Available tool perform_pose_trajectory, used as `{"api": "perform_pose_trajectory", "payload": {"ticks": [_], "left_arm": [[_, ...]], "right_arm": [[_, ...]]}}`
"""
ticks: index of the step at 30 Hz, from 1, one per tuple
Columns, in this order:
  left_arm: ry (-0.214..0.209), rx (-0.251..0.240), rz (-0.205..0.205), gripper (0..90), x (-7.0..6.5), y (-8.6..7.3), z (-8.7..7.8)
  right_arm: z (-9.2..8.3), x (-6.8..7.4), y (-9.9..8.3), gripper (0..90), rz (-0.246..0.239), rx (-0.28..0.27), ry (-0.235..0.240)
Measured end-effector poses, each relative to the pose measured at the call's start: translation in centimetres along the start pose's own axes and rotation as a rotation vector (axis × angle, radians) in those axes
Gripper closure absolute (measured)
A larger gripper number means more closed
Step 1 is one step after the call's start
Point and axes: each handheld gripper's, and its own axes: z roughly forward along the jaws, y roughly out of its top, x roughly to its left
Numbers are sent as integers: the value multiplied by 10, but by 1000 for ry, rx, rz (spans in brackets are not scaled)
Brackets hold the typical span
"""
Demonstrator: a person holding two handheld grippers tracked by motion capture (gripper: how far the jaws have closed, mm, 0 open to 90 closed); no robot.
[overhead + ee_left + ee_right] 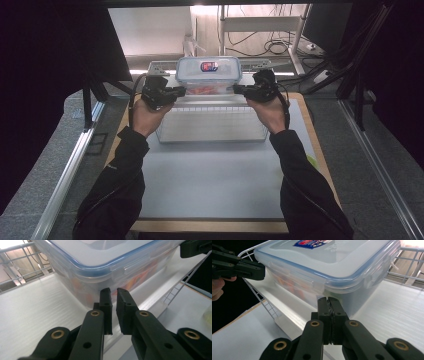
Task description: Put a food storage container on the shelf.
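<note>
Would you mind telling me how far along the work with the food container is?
Done: the lidded container sits on the white rack.
In hand: the left tool and right tool, jaws closed, flank it, holding nothing.
Left: any lifting or unlatching; the latches look fastened.

an overhead camera looks forward and down across the table (215, 190) from the person's side, while two close cameras riding the hand tools face inward from opposite ends, both sharing the lidded plastic box (208, 75) (105, 262) (332, 267) on the wire rack (210, 125).
</note>
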Motion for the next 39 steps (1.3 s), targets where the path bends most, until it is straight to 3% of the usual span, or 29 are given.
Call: {"api": "perform_pose_trajectory", "payload": {"ticks": [6,11,15,21,28,36,39], "left_arm": [[-3,1,2,838,-1,0,0],[-19,-31,-2,709,-5,-8,-6],[-20,-46,8,573,-15,-17,-10],[-40,-36,40,366,-29,-29,-19],[-55,-41,52,203,-43,-51,-31],[-67,-30,66,99,-57,-77,-40],[-64,-34,76,88,-63,-86,-43]], "right_arm": [[1,1,0,899,2,-3,-4],[-3,4,-2,837,-2,2,21],[-8,9,-6,748,-33,1,15],[-14,19,-15,539,-71,6,25],[-24,28,-32,384,-115,-10,15],[-40,40,-56,206,-143,-19,12],[-42,43,-63,181,-149,-18,10]]}}
